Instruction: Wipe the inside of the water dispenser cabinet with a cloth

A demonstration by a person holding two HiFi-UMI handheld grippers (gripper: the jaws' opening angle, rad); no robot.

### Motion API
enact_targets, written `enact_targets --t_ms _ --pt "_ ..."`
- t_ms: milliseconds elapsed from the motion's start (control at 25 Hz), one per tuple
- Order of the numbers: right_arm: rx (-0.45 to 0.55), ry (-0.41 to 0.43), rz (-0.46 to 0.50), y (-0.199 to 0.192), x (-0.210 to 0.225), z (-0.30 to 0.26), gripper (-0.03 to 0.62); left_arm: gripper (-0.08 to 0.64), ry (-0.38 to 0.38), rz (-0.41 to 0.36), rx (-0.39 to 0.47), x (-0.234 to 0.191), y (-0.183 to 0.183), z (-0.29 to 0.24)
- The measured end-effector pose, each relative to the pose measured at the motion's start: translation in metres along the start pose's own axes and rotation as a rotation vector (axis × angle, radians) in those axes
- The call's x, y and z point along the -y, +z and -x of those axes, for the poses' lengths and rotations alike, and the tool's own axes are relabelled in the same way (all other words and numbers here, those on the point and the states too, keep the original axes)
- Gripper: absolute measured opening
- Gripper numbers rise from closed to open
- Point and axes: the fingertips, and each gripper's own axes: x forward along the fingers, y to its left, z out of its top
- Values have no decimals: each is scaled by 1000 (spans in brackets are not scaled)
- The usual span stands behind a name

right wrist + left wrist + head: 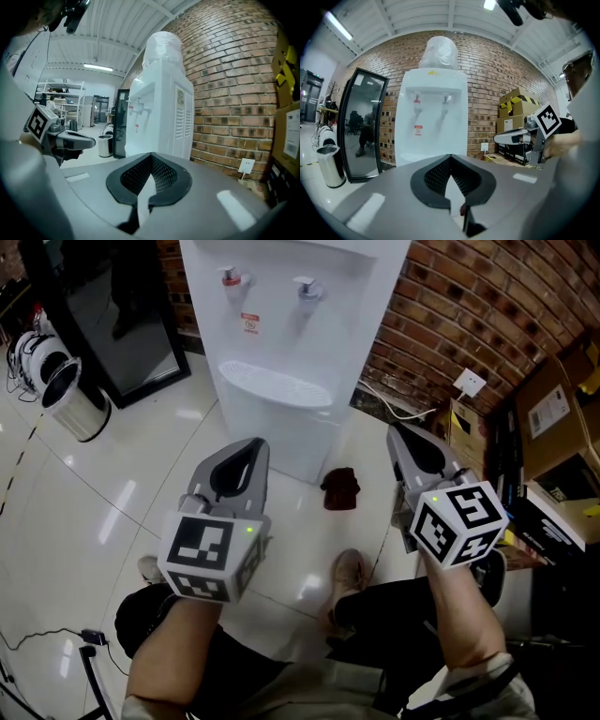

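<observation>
The white water dispenser (281,343) stands against the brick wall, its lower front closed; it also fills the middle of the left gripper view (433,117) and the right gripper view (159,108). A dark red cloth (340,488) lies crumpled on the floor at the dispenser's right foot. My left gripper (251,444) hovers in front of the dispenser, shut and empty. My right gripper (396,430) is level with it to the right of the cloth, also shut with nothing between its fingers. Each gripper shows in the other's view: the right one (511,137), the left one (75,139).
A steel bin (75,399) and a black-framed glass panel (122,315) stand left of the dispenser. Cardboard boxes (553,409) are stacked at the right. A wall socket (470,382) with a cable sits low on the brick wall. The person's shoe (349,577) rests on the glossy floor.
</observation>
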Motion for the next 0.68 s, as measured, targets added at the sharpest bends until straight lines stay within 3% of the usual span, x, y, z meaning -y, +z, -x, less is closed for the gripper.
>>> enact_targets --t_ms 680 --pt "-6 16 20 -3 -8 -8 11 0 2 5 1 -3 -1 3"
